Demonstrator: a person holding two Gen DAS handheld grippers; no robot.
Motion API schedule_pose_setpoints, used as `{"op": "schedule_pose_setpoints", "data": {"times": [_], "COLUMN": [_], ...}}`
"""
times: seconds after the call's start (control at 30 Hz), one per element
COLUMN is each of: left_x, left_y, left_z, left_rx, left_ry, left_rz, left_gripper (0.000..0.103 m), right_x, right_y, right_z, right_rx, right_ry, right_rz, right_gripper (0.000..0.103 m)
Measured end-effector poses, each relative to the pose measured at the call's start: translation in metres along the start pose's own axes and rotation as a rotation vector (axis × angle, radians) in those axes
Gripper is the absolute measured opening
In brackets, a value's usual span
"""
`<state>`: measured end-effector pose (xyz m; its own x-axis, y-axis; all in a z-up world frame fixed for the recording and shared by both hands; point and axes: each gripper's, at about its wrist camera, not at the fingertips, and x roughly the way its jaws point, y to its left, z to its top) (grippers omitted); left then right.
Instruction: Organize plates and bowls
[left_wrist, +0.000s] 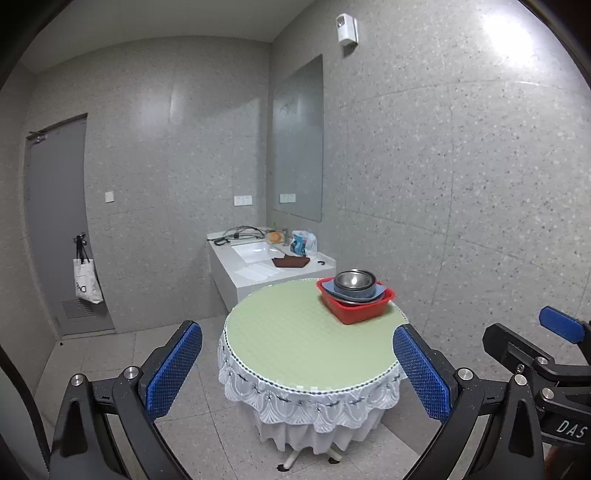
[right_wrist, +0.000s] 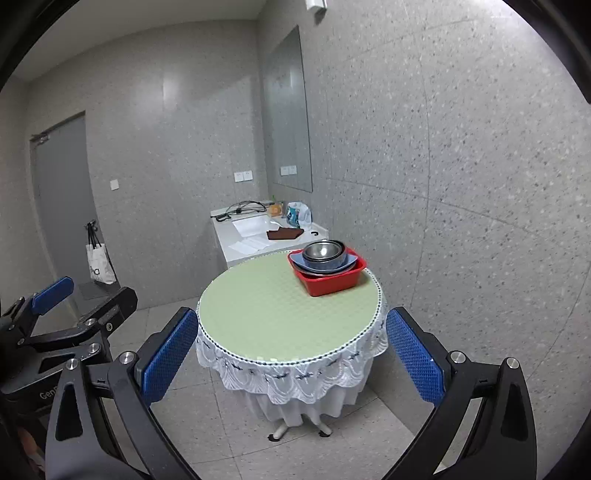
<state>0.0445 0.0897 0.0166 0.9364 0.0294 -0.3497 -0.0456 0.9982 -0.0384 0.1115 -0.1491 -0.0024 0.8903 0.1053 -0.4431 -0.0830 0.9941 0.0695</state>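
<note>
Both tongs hang in the air short of the round tabletop (left_wrist: 295, 332), well apart from the dishes. The left tongs (left_wrist: 297, 369) are spread wide and grasp nothing; the right tongs (right_wrist: 291, 360) are likewise spread wide with nothing between the blue pads (right_wrist: 168, 356). On the far right part of the tabletop sits a red tub (left_wrist: 356, 308). Inside it lies a blue plate (left_wrist: 352, 293), with a metal bowl (left_wrist: 354, 280) stacked on top. Beyond the tabletop, against the far wall, stands a white sink counter (left_wrist: 258, 266).
</note>
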Motion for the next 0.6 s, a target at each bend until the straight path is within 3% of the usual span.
{"op": "schedule_pose_setpoints", "data": {"times": [0.2,0.27,0.6], "left_x": [-0.056,-0.052,-0.11], "left_y": [-0.039,-0.055,-0.1], "left_z": [-0.018,-0.018,-0.03], "left_rx": [-0.024,-0.025,-0.018], "left_ry": [-0.002,0.01,-0.001], "left_rz": [0.019,0.021,0.021], "left_gripper": [0.102,0.102,0.102], "right_x": [-0.047,-0.061,-0.113], "right_y": [-0.025,-0.033,-0.063], "right_z": [-0.012,-0.016,-0.031], "right_rx": [-0.028,-0.034,-0.027], "right_ry": [-0.012,-0.009,-0.035], "right_rz": [0.015,0.016,0.015], "right_gripper": [0.103,0.103,0.103]}}
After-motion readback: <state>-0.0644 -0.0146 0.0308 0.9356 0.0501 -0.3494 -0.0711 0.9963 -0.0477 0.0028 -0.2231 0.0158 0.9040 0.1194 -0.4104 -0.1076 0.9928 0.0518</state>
